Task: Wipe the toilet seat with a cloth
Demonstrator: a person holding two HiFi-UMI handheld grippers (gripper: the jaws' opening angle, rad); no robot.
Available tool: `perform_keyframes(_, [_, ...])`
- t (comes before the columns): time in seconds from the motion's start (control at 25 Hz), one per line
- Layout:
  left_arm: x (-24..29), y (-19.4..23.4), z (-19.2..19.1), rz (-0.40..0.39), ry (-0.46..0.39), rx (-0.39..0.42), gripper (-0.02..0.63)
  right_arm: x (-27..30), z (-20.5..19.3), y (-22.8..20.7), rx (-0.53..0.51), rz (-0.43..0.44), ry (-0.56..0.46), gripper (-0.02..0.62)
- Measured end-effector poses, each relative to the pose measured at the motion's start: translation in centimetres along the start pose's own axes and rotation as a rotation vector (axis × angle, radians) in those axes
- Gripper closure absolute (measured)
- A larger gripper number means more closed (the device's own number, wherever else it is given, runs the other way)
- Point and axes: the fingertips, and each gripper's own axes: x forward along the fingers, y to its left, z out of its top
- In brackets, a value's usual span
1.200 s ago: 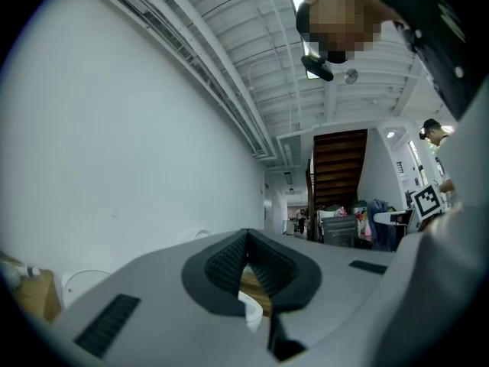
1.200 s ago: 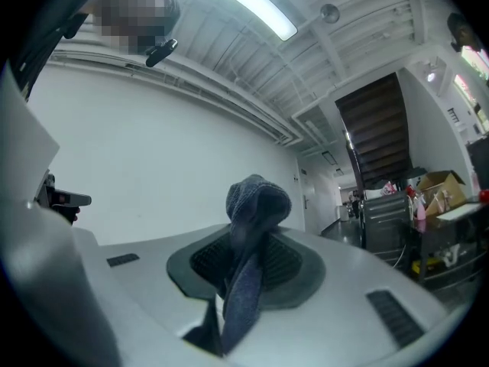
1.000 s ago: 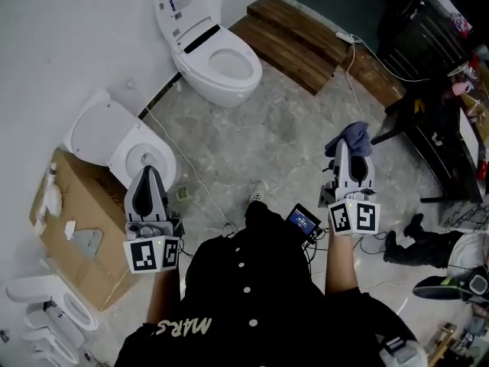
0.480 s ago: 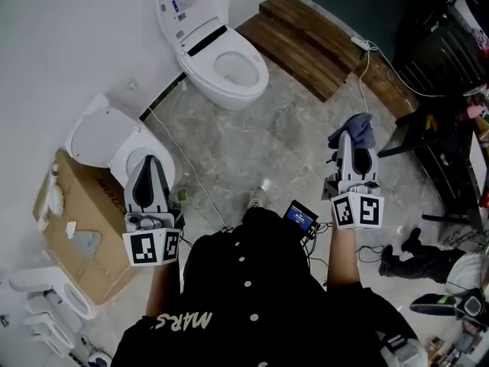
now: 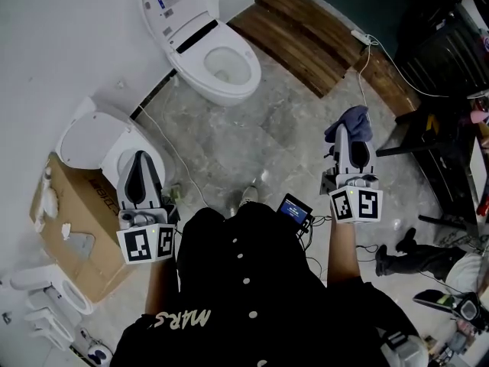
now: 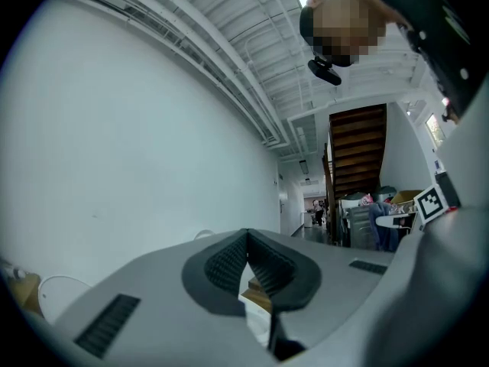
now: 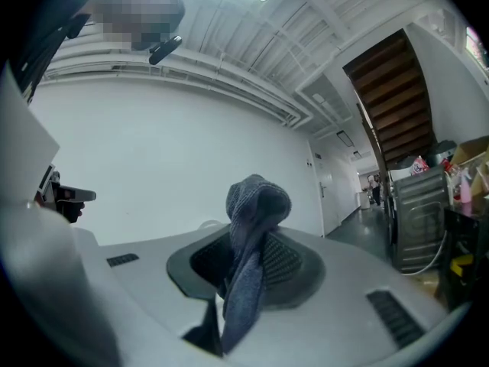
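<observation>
A: From overhead?

B: Grey marble floor (image 5: 260, 140), white wall (image 5: 61, 37) along its left edge. White toilet (image 5: 200, 40) at the floor's far-left corner, against that wall, lid raised, toilet seat (image 5: 254, 69) lowered round the bowl. Second toilet (image 5: 84, 136) further along the left edge, touching a cardboard box (image 5: 80, 270). Wooden steps (image 5: 306, 33) along the far edge.

A: Any writing?

B: "MARS" in pale letters on the person's black shirt (image 5: 244, 297), read upside down from this angle. Blue print on a label (image 5: 163, 2) on the raised lid, too small to read. Dark print on the box, also unreadable. Black-and-white square markers on each gripper's cube, no letters. Small device (image 5: 294, 210) with a lit blue screen at the shirt's edge, text illegible.

A: Left gripper?

B: Left gripper (image 5: 138, 159) held above the second toilet's bowl at the floor's left edge. Closed in the left gripper view (image 6: 247, 239), ribbed pads meeting at the tips, holding nothing.

A: Right gripper?

B: Right gripper (image 5: 351, 134) held over the right half of the floor, toward the right edge. Clamped on a blue-grey cloth (image 5: 348, 121) in the right gripper view (image 7: 246, 260): cloth (image 7: 257, 216) pinched between the dark pads, bunched in a knob above the tips, one tail hanging below.

A: Cloth against the seat?

B: Well apart. Open floor between cloth and both toilets.
</observation>
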Motion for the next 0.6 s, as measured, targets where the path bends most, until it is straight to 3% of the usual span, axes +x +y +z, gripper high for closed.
perform_keyframes(0.36, [3.9, 1.7, -2.2, 0.002, 0.037, -0.015, 0.597, 4.9, -1.9, 0.2, -0.038, 0.015, 0.048, 0.506])
perform_keyframes(0.6, [10.6, 2.9, -3.0, -0.061, 0.016, -0.039, 0.597, 8.7, -1.3, -1.4, -0.077, -0.054, 0.037, 0.506])
